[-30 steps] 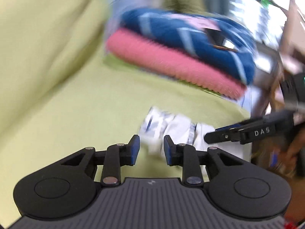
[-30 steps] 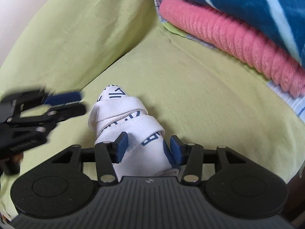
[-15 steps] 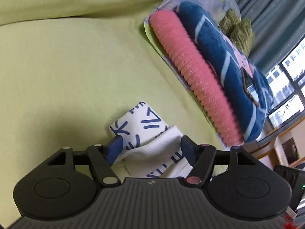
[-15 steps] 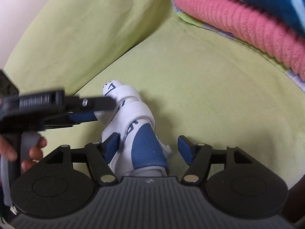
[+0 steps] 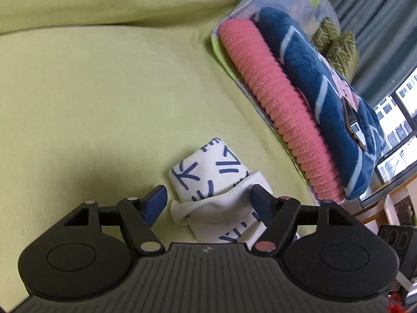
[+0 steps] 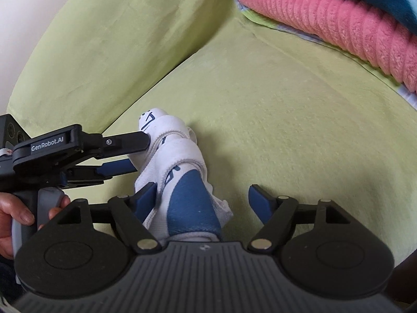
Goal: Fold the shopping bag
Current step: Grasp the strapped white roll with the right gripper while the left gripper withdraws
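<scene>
The shopping bag (image 5: 208, 174), white with blue marks, lies rolled into a small bundle on the green sofa seat (image 5: 104, 104). My left gripper (image 5: 208, 199) straddles one end of it. Its jaws are opening, and the left pad stands clear of the cloth. In the right wrist view the bag (image 6: 182, 180) shows a blue patch at its near end. My right gripper (image 6: 202, 197) straddles that end, jaws opening, with the right pad well off the cloth. The left gripper (image 6: 136, 152) comes in from the left, one finger above and one below the bundle's far end.
A folded pink blanket (image 5: 281, 109) and a blue one (image 5: 325, 91) are stacked at the seat's right end, over a patterned cloth. The sofa backrest (image 6: 104, 52) rises behind the bag. A person's hand (image 6: 15, 216) holds the left gripper's handle. A window (image 5: 398, 130) is at far right.
The left gripper rolled, came down over the bag and widened its jaws. The right gripper's jaws spread apart from the bag's near end. The bundle stays on the seat.
</scene>
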Tool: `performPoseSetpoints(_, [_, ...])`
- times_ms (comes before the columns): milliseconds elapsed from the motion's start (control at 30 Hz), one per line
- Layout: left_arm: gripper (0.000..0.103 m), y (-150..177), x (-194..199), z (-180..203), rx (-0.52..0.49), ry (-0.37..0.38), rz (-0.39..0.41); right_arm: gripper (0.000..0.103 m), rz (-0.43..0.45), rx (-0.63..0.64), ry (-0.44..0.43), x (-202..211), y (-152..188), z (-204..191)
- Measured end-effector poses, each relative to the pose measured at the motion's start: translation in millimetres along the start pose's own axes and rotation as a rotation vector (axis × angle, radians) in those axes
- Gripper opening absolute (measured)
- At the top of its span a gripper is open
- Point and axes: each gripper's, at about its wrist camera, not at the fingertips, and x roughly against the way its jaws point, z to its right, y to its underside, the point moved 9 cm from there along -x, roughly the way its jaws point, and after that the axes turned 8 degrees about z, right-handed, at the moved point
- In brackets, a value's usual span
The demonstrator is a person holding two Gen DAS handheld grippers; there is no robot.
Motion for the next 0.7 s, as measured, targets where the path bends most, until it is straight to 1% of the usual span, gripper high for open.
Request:
performPoseSetpoints(133, [0.074,2,-7,3,0.030,0.018,-0.004,0.072,0.001,-0.004,-0.001,0,0,0])
performPoseSetpoints(433, [0.074,2,-17,33,-0.142,-0.027,0.030,0.072,0.006,-0.031,-0.012,-3,-2,2])
performPoseSetpoints(600, [0.075,2,-19,38,-0.177,-0.033,0.023,0.073,0.012,-0.036,-0.012,-4,-2,1])
performPoseSetpoints(700, [0.075,4,-18,37,-0.192,-0.019,0.019,0.073,0.015,-0.036,-0.013,-4,-2,1])
